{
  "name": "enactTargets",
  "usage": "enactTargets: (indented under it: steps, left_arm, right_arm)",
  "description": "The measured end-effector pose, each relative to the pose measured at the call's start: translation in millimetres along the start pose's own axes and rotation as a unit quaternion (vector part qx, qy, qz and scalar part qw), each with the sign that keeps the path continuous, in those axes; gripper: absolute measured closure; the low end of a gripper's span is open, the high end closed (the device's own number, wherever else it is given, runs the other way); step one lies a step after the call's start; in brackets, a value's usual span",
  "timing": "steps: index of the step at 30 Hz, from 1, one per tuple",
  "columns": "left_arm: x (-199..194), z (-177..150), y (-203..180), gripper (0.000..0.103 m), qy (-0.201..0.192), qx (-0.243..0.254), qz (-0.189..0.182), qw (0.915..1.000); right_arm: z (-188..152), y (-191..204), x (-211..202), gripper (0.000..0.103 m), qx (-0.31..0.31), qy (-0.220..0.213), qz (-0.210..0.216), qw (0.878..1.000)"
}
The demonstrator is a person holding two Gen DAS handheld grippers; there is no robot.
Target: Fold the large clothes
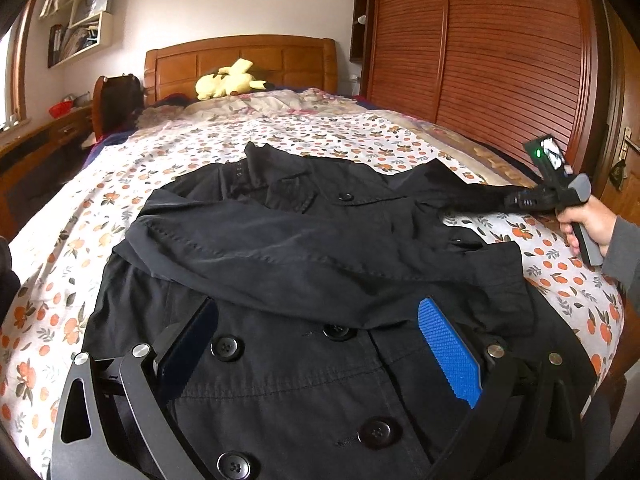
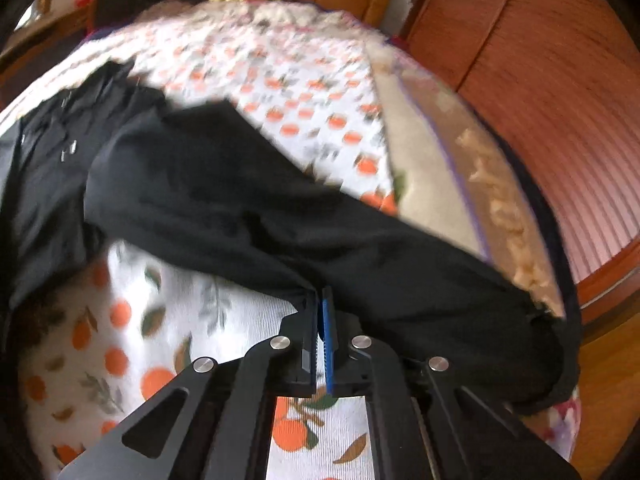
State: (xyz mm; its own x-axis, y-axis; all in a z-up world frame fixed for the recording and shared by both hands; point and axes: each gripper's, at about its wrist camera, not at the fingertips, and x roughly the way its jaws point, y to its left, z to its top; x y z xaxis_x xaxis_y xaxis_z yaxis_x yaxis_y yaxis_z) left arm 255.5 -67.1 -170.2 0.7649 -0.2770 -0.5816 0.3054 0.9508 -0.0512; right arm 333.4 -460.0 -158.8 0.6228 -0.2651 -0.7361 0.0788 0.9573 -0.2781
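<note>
A black double-breasted coat [image 1: 304, 248] lies front up on the floral bedspread [image 1: 60, 280], with one sleeve folded across its chest. My left gripper [image 1: 320, 306] hovers open over the coat's buttoned lower front, its blue pad [image 1: 450, 352] and dark pad [image 1: 192, 344] wide apart with nothing pinched. At the bed's right side a hand [image 1: 588, 228] holds my right gripper [image 1: 520, 198]. The right gripper [image 2: 320, 300] is shut on the lower edge of the coat's other sleeve [image 2: 280, 208], which stretches out to the right. The sleeve's cuff [image 2: 552, 320] hangs past the jaws.
A yellow plush toy [image 1: 228, 80] rests by the wooden headboard [image 1: 240, 56]. A slatted wooden wardrobe [image 1: 500, 60] stands close along the bed's right side. A desk [image 1: 44, 136] and wall shelves [image 1: 80, 16] are on the left. The right wrist view is blurred.
</note>
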Motion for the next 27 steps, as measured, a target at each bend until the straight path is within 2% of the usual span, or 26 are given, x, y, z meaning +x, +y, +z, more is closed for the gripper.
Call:
enactTargets:
  steps: [3, 5, 8, 12, 16, 21, 26, 27]
  left_arm:
    - [-0.7, 0.5, -1.3, 0.002, -0.001, 0.002, 0.002, 1.0]
    - [-0.9, 0.7, -1.2, 0.002, -0.002, 0.001, 0.003, 1.0]
    - [-0.6, 0.5, -1.1, 0.002, -0.001, 0.0, 0.004, 1.0]
    - [-1.5, 0.6, -2.1, 0.002, -0.003, 0.003, 0.007, 1.0]
    - [-3.7, 0.3, -3.0, 0.002, -0.006, 0.005, 0.01, 0.9999]
    - [-6.3, 0.9, -3.6, 0.002, -0.009, 0.006, 0.011, 0.9999]
    - [-8.1, 1.2, -4.0, 0.002, -0.011, 0.007, 0.01, 0.9999]
    - [-8.6, 1.1, -4.4, 0.002, -0.012, 0.008, 0.01, 0.9999]
  right_arm:
    - [16.4, 8.9, -27.2, 0.102, 0.005, -0.049, 0.004, 0.999]
    - [28.0, 17.7, -49.4, 0.102, 0.007, -0.087, 0.023, 0.996]
    - [39.1, 38.7, -81.4, 0.102, 0.002, -0.133, 0.075, 0.988]
    - [41.9, 81.0, -112.0, 0.101, -0.036, -0.161, 0.139, 0.976]
    - [29.9, 125.2, -121.9, 0.101, -0.072, -0.146, 0.191, 0.968]
    - [6.7, 160.0, -108.2, 0.1, -0.102, -0.107, 0.215, 0.965]
    - [-13.8, 166.9, -98.1, 0.097, -0.094, -0.074, 0.231, 0.965]
    - [-17.1, 166.5, -98.8, 0.093, -0.091, -0.072, 0.232, 0.966]
